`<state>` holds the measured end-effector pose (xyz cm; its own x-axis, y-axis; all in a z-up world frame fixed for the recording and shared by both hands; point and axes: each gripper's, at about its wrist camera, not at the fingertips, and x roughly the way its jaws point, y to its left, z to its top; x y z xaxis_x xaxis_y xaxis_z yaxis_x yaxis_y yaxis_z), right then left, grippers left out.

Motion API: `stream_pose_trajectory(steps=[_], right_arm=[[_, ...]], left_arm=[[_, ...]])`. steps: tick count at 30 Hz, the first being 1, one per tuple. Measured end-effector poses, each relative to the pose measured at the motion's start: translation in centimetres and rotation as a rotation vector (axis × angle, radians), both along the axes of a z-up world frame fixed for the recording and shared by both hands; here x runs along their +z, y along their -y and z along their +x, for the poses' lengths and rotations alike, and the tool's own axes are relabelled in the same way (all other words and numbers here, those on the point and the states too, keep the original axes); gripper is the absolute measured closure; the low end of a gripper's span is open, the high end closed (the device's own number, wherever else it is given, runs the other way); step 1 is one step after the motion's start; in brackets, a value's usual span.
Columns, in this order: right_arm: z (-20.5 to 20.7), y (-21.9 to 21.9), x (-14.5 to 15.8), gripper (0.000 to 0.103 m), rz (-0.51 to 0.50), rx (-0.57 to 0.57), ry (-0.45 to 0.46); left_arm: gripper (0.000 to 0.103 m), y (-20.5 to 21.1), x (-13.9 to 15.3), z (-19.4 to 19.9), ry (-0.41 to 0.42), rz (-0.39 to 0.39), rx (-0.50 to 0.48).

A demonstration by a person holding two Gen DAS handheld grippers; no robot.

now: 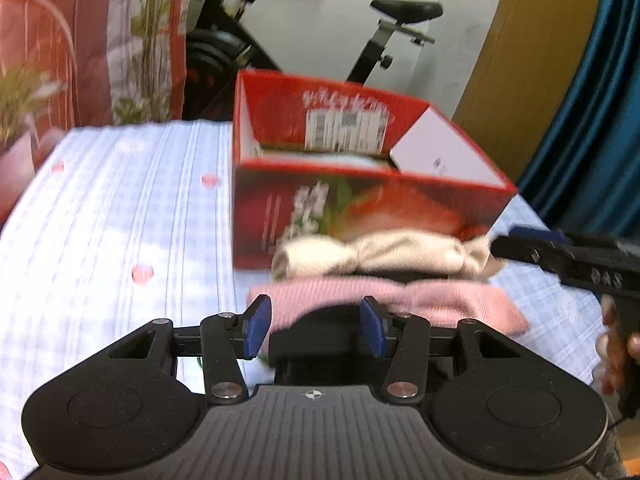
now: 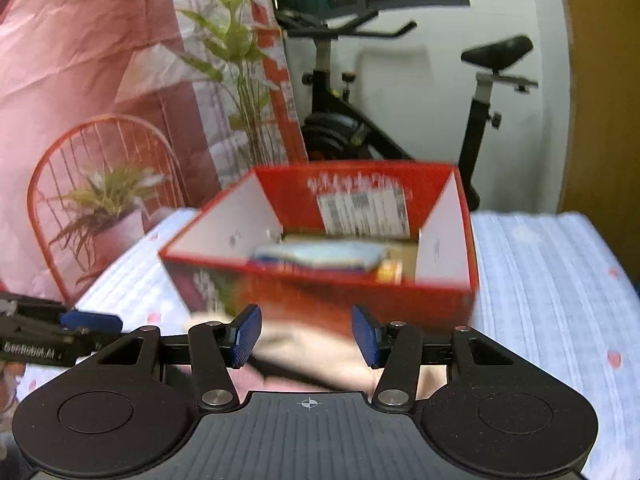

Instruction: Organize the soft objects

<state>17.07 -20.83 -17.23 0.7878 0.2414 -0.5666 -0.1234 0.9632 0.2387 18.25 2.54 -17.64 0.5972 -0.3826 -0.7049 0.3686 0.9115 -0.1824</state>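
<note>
A red cardboard box point(image 1: 360, 208) stands open on the checked tablecloth. A folded light blue cloth point(image 2: 320, 254) lies inside it. In front of the box lie a cream knitted piece point(image 1: 380, 256) and a pink knitted piece point(image 1: 432, 300), side by side. My left gripper point(image 1: 316, 326) is open and empty, just short of the pink piece. My right gripper point(image 2: 306, 338) is open and hovers over the blurred cream and pink cloth point(image 2: 312, 344). It shows in the left wrist view point(image 1: 560, 256) beside the cream piece.
The table point(image 1: 100, 220) has a blue-white checked cloth with pink spots. A red wire chair point(image 2: 100, 168) and a potted plant point(image 2: 108, 208) stand at its left. An exercise bike point(image 2: 400, 112) stands behind the table.
</note>
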Motion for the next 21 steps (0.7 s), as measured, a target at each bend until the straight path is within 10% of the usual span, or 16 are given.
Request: stream_pose_trajectory(steps=[21], right_arm=[[-6.2, -0.6, -9.4, 0.052, 0.041, -0.036, -0.278]], left_arm=[[0.051, -0.6, -5.7, -2.3, -0.105, -0.086, 0.037]])
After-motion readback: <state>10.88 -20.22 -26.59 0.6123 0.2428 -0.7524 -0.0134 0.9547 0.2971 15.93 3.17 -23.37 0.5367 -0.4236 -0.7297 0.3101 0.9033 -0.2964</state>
